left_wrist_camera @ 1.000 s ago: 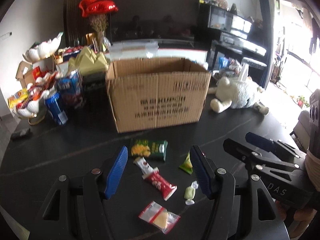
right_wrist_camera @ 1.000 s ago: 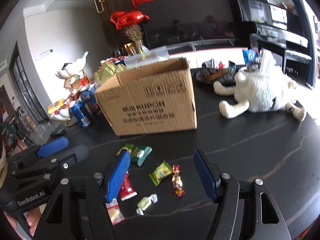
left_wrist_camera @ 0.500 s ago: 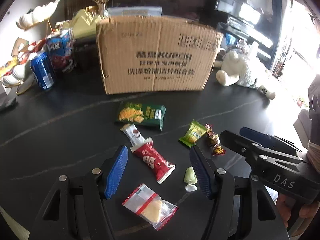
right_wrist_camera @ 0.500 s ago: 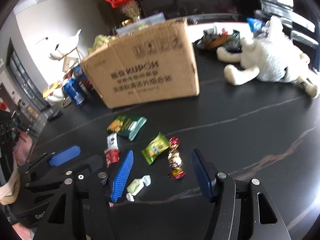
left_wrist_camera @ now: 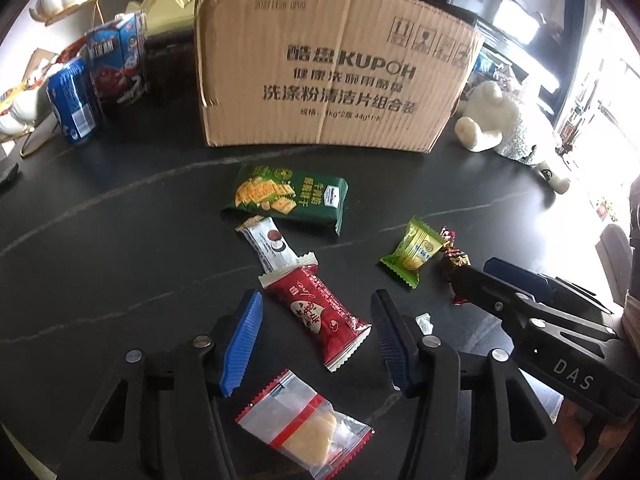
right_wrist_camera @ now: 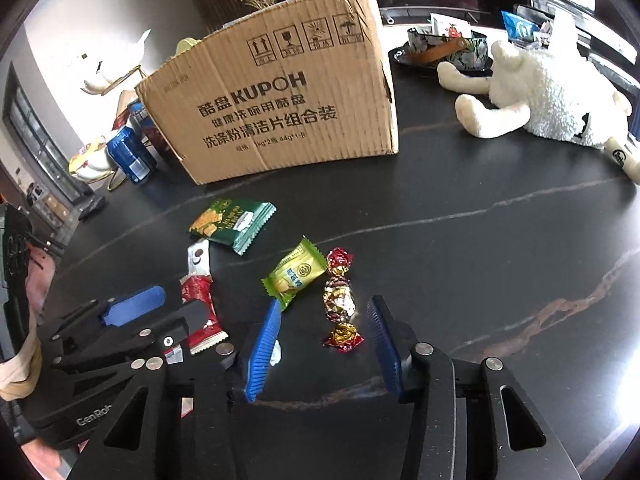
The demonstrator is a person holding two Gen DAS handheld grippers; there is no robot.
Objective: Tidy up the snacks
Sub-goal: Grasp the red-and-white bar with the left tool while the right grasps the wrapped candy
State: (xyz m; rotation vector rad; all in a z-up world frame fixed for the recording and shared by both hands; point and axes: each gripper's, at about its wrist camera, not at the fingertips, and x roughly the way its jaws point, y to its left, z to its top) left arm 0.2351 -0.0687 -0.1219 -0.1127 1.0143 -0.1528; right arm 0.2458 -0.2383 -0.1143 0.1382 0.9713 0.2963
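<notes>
Tight snack cluster up front, open surface to the right

Cardboard box [right_wrist_camera: 276, 108] walls off the back; blue can [right_wrist_camera: 130, 154] and cartons crowd its left, plush toy [right_wrist_camera: 548, 96] sits back right. Dark surface [right_wrist_camera: 500, 264] between box, toy and foil candy [right_wrist_camera: 340, 298] is bare, easy pass. Left gripper [right_wrist_camera: 170, 310] and right gripper [right_wrist_camera: 324, 344] hang side by side, little room between; red packet [left_wrist_camera: 320, 314] lies between left fingers [left_wrist_camera: 244, 344].
</notes>
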